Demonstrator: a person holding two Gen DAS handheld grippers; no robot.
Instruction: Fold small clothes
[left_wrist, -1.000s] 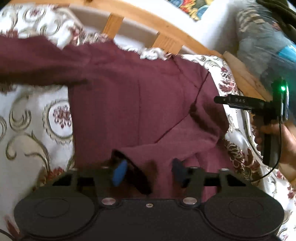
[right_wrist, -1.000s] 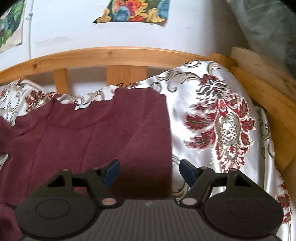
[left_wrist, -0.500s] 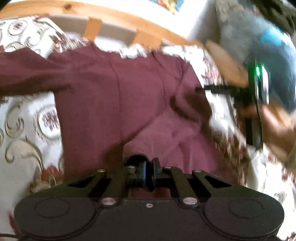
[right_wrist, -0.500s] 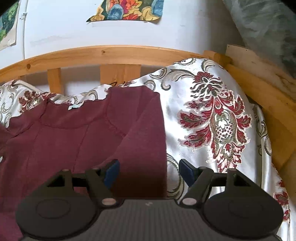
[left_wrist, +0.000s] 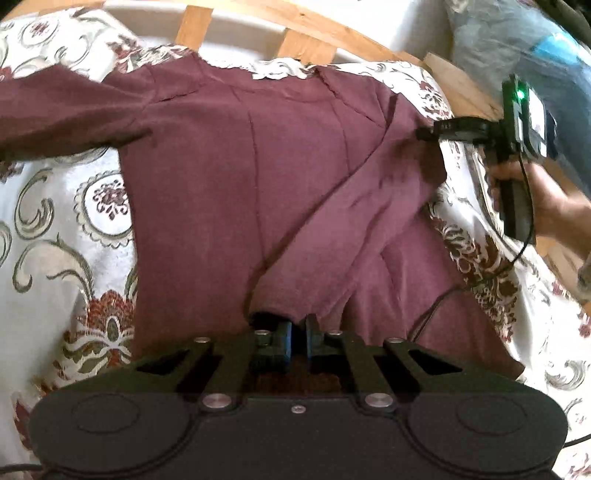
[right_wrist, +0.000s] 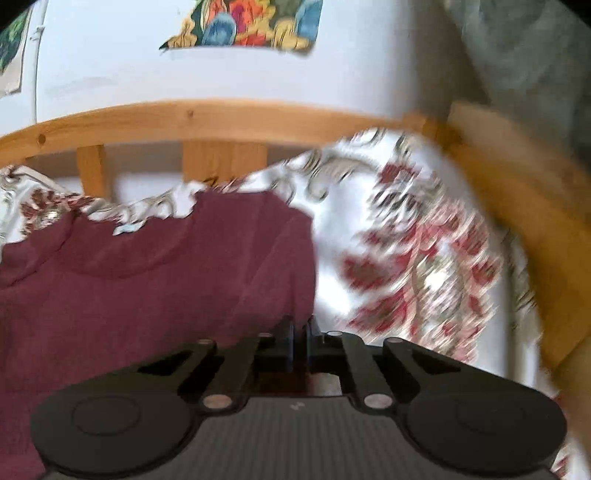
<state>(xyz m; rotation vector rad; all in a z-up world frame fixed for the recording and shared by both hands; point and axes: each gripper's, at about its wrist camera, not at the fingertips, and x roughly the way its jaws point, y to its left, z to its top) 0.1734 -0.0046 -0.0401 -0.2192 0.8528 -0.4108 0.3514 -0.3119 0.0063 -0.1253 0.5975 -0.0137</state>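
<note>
Pinching maroon shirt (left_wrist: 229, 177) – both hand-held grippers, left (left_wrist: 298, 334), right (right_wrist: 299, 336), wall poster (right_wrist: 243, 22) right-view only.

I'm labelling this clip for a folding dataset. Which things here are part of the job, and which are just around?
Part of the job:
maroon shirt
left gripper, shut on its sleeve
right gripper, shut on its edge

Just around:
patterned bedspread
wooden bed frame
wall poster
</note>
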